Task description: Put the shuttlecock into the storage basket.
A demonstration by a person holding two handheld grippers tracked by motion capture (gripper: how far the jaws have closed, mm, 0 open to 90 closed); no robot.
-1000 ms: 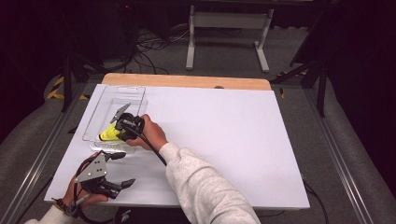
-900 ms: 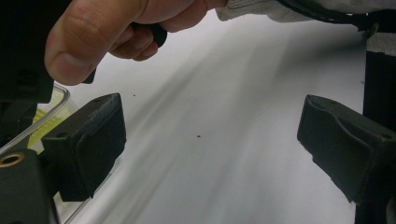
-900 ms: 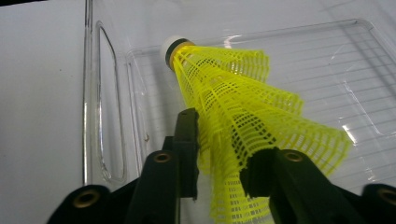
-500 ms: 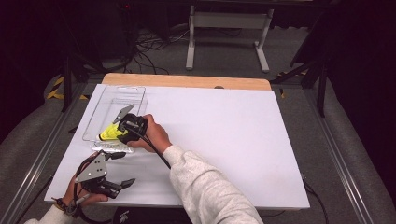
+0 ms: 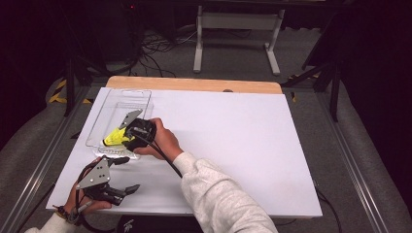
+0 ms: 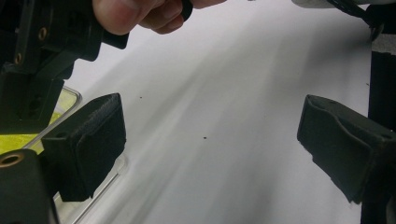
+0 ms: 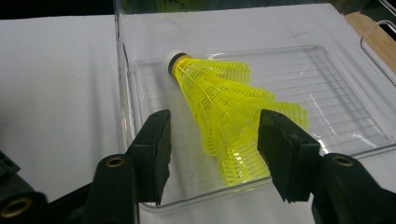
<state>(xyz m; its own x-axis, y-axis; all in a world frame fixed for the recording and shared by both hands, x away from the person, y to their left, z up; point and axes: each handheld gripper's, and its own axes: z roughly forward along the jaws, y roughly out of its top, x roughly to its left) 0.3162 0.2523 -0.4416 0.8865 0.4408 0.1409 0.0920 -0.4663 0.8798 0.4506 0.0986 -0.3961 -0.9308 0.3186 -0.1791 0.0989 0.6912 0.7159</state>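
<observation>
A yellow plastic shuttlecock (image 7: 224, 112) with a white cork tip lies on its side in a clear plastic tray (image 7: 355, 65). In the high view the shuttlecock (image 5: 114, 138) rests at the near end of the tray (image 5: 121, 92), at the table's left. My right gripper (image 7: 212, 135) hovers over it. Its jaws have just been opening, and the skirt shows between the pads without touching them. In the high view the right gripper (image 5: 127, 133) points left into the tray. My left gripper (image 5: 127, 173) rests near the front left edge, open and holding nothing (image 6: 210, 140).
The white table top (image 5: 243, 136) spreads wide to the right of the tray. A wooden strip (image 5: 194, 83) runs along its far edge. On the floor beyond stand a metal frame (image 5: 235, 29) and cables. Rails flank both sides of the table.
The right hand has drawn back slightly from the tray toward the near side. The left gripper has stayed in place.
</observation>
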